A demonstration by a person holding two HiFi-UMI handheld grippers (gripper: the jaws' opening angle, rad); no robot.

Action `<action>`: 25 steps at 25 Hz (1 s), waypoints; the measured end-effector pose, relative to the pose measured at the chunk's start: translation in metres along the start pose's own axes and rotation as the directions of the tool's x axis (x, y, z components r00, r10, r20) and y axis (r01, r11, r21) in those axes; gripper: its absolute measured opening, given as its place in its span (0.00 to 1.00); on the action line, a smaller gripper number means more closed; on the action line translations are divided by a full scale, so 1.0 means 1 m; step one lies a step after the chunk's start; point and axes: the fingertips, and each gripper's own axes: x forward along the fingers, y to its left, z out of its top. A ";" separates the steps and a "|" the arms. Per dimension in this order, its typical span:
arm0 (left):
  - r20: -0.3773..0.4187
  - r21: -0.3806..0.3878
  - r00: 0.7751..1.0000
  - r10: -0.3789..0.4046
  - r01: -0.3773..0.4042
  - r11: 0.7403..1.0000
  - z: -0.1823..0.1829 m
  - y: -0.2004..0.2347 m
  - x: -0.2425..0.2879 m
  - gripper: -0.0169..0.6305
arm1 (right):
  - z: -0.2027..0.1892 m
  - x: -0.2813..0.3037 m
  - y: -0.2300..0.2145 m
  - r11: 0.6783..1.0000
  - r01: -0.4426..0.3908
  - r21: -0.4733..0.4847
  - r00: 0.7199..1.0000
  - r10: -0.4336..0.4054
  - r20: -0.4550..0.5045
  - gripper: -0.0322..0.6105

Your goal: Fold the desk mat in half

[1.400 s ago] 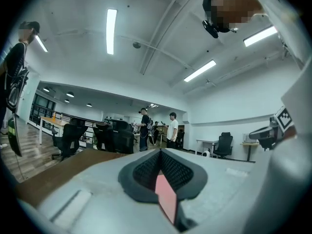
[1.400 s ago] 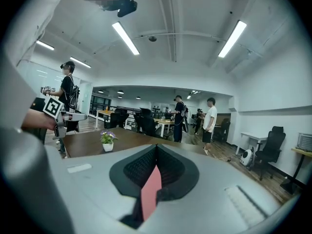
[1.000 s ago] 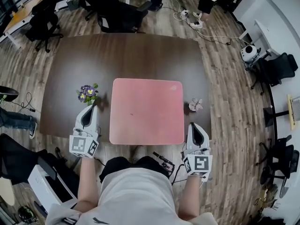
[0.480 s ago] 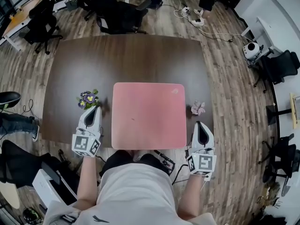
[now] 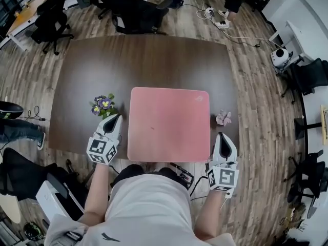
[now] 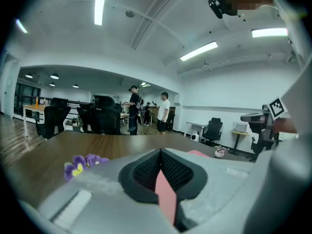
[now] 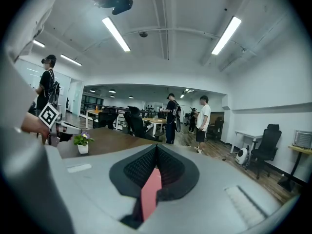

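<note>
Mat: we see it flat, unfolded, on the surface, by its 6 o'clock edge.
Left tool: jaws together, empty, at mat's 8 o'clock.
Right tool: jaws together, empty, at mat's 4 o'clock.

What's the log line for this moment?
mat flat, unfolded | left tool shut, beside mat | right tool shut, beside mat

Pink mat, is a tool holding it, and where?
Nothing is held. The left tool and right tool are shut, beside the mat, not gripping it.
</note>
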 end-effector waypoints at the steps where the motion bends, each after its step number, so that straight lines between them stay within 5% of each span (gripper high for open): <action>1: -0.022 -0.017 1.000 -0.005 0.005 1.000 -0.009 -0.001 0.003 0.03 | -0.002 -0.001 0.001 1.000 -0.002 -0.004 1.000 0.002 -0.005 0.05; 4: -0.098 -0.057 0.995 -0.019 0.013 0.998 -0.038 -0.004 0.013 0.03 | -0.010 -0.002 0.002 1.000 0.000 -0.006 1.000 0.000 -0.018 0.05; 7: -0.216 -0.068 0.975 -0.043 0.029 0.997 -0.075 -0.012 0.026 0.15 | -0.018 -0.004 0.004 1.000 -0.008 -0.003 1.000 0.008 -0.031 0.05; 14: -0.487 -0.097 0.870 -0.079 0.036 0.995 -0.156 -0.026 0.055 0.43 | -0.033 -0.012 0.001 1.000 -0.015 -0.006 0.998 0.014 -0.065 0.05; 19: -0.582 -0.067 0.813 -0.013 -0.032 0.997 -0.184 -0.017 0.062 0.52 | -0.037 -0.015 0.003 1.000 -0.021 0.005 0.997 0.021 -0.076 0.05; 25: -0.607 -0.051 0.794 0.031 -0.077 0.996 -0.191 -0.014 0.066 0.53 | -0.040 -0.013 0.001 1.000 -0.013 0.013 0.997 0.014 -0.081 0.05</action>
